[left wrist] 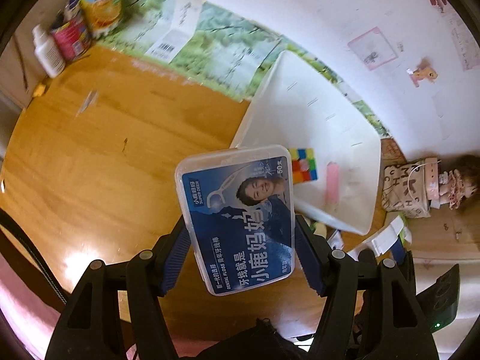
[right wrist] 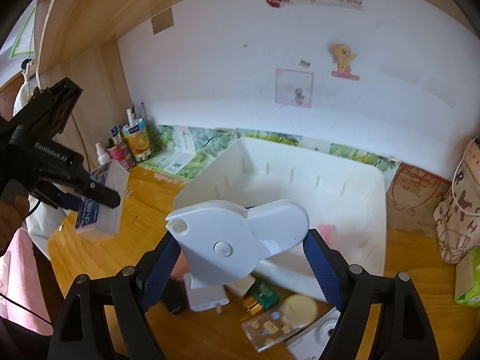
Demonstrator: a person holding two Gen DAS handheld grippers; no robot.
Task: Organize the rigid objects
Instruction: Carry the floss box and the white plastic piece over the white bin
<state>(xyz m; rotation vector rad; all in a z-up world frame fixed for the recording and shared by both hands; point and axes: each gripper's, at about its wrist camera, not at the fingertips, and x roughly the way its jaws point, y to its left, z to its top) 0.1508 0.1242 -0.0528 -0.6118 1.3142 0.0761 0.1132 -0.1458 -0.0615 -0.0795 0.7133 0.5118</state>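
Left gripper (left wrist: 243, 255): blue ribbed pads clamped on the long sides of a clear floss box (left wrist: 237, 219) with a blue label, lower centre of the left wrist view. The box is held in the air above the wooden desk (left wrist: 90, 165). In the right wrist view the same box sits at middle left, pinched by the black gripper.

Right gripper (right wrist: 240, 258): jaws set wide, pads pressed against both sides of a white plastic piece (right wrist: 237, 237), rounded, with a round button on its face. It sits at centre frame, lifted in front of the bin.

White bin (right wrist: 354, 198): open, right of centre, against the wall. Inside, seen from the left wrist: a colourful puzzle cube (left wrist: 304, 165) and a pink item (left wrist: 333, 183), side by side.

Desk, lower centre of the right wrist view, below the white piece: a white charger (right wrist: 207, 297), a green box (right wrist: 264, 294), a clear case (right wrist: 270, 327), a round yellowish lid (right wrist: 300, 309).

Far left corner: cans (right wrist: 139, 141) and a white bottle (right wrist: 103, 156).

Right edge: a patterned paper bag (right wrist: 459, 219).
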